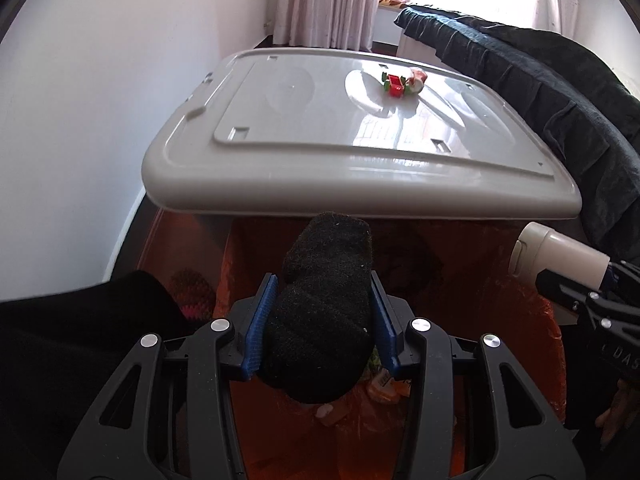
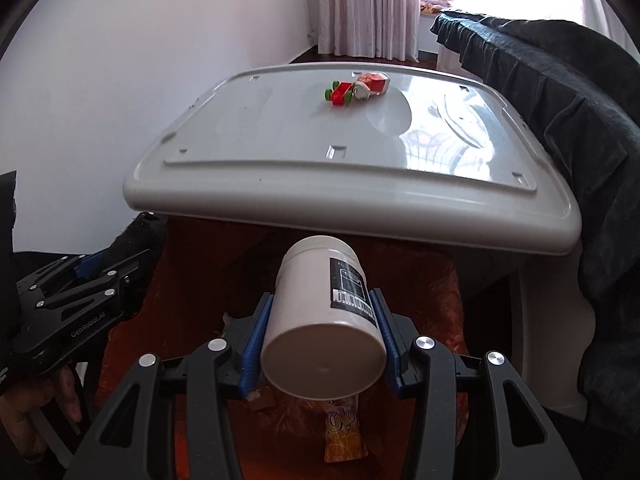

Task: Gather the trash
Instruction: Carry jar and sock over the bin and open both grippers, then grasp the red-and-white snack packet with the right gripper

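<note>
White walls and pink curtains back a grey storage lid (image 1: 360, 128). Below its near edge we find the orange-lined bin (image 2: 448, 296). Above that bin, the left hand-held gripper (image 1: 322, 320) clenches a black sock (image 1: 320, 300); the right hand-held gripper (image 2: 322, 332) clenches a white jar (image 2: 320, 320). We judge the drop-off step in hand: both must release.

A fuzzy black knitted sock (image 1: 320, 312), bunched up, hangs above an orange plastic trash bag (image 1: 532, 320). A white cylindrical plastic jar (image 2: 324, 320) with a black barcode label lies tilted, base nearest, above it.
</note>
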{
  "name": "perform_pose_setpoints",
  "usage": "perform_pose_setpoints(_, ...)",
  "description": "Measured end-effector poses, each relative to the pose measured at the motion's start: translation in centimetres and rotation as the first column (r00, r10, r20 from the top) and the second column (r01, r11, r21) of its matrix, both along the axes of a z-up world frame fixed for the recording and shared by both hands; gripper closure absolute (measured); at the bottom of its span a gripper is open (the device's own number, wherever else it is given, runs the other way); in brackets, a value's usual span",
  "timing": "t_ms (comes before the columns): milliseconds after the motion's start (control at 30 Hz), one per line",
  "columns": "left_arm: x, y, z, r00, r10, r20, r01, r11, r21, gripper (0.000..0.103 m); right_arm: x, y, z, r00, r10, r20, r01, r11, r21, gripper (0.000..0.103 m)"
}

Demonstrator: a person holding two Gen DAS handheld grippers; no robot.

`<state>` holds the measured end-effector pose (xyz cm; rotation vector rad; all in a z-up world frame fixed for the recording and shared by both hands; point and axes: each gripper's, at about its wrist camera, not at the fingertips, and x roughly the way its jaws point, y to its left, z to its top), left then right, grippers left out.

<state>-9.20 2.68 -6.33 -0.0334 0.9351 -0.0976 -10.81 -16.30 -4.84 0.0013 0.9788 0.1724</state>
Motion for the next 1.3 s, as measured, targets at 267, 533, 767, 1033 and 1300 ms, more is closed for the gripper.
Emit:
perform_pose_setpoints(267, -0.8, 0.2, -0.8, 1.000, 0.019, -0.001, -0.019, 1.000, 0.018, 0.059, -1.2, 0.8, -1.6, 0.999, -0.033, 0.000, 0.033, 0.998, -0.049, 0.056)
perform_pose_setpoints(533, -1.2, 0.5, -0.8, 1.000, 0.028, 0.002, -0.028, 0.999, 0.016, 0.059, -1.6, 0.8, -2.7, 0.998, -0.058, -0.008, 0.057, 0.995, -0.076, 0.056)
perform_pose_setpoints(767, -1.3, 0.8, -0.6, 0.999, 0.039, 0.001, -0.039, 0.999, -0.004, 0.053, -1.6, 1.3, -3.3, 0.998, -0.060, -0.031, 0.057, 0.995, -0.084, 0.042)
perform_pose_setpoints(1033, -1.4, 1.4, 0.4, 0.991, 0.131, 0.033, -0.132, 0.991, 0.038, 0.015, -2.0, 1.0, -2.3, 0.995, -0.102, 0.020, 0.103, 0.990, -0.094, 0.017)
perform_pose_setpoints(1300, -1.1, 2.0, 0.4, 0.988, 0.152, 0.017, -0.152, 0.988, 0.022, 0.013, -2.1, 0.7, -1.7, 0.993, -0.112, 0.040, 0.115, 0.990, -0.078, 0.014)
